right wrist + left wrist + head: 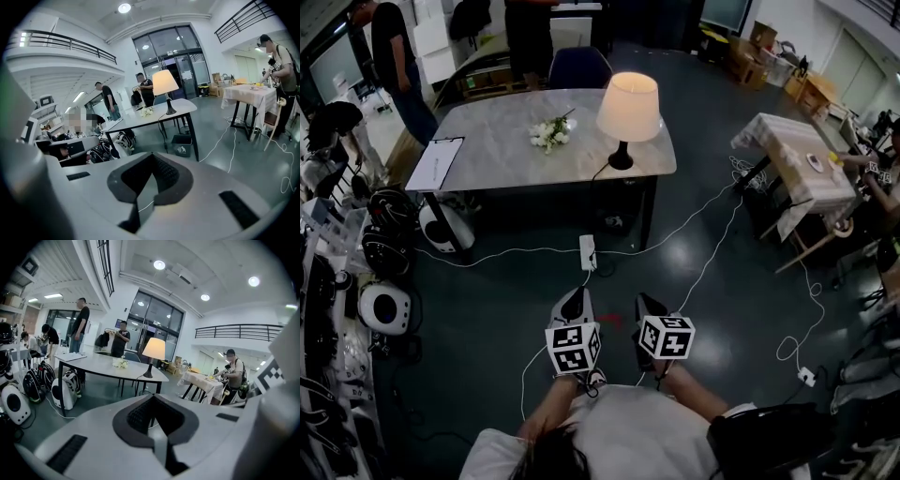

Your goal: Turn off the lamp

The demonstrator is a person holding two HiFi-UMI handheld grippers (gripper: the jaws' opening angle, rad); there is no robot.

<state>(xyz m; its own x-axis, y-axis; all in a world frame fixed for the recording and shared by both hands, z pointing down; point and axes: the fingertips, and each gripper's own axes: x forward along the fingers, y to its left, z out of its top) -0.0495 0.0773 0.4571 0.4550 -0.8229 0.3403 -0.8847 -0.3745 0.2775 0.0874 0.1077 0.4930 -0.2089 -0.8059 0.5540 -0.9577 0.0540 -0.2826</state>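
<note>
**A:** Entry one, the lamp [628, 108]. Where is it?

**B:** It's on the grey table [487, 141] at the far side of the open floor, close to the table's near right edge. It stands upright with its long axis vertical, and the shade is glowing, so it's lit.

**A:** Entry two, the left gripper [574, 298].

**B:** It's held low and near, in front of the person, pointing toward the table. The jaws are closed together with nothing between them.

**A:** Entry three, the right gripper [650, 307].

**B:** It's just beside the left one and points the same way. Its jaws also meet, and it's empty too.

**A:** How do the tools bear on the lamp?

**B:** The lamp is straight ahead and well apart from both grippers, with bare floor between. It sits a shade right of the midline, so the right gripper lines up with it slightly better. There's little to choose between them on reach.

**A:** Anything associated with it?

**B:** A dark cord [600, 172] leaves the lamp base and drops over the near table edge. A white power strip [588, 251] lies on the floor below, nearer than the table. From here I can't tell where the switch is.

**A:** What does the next move need?

**B:** In my judgement, closing the distance comes first. Neither tool can touch the lamp or the cord from where it is now.
</note>
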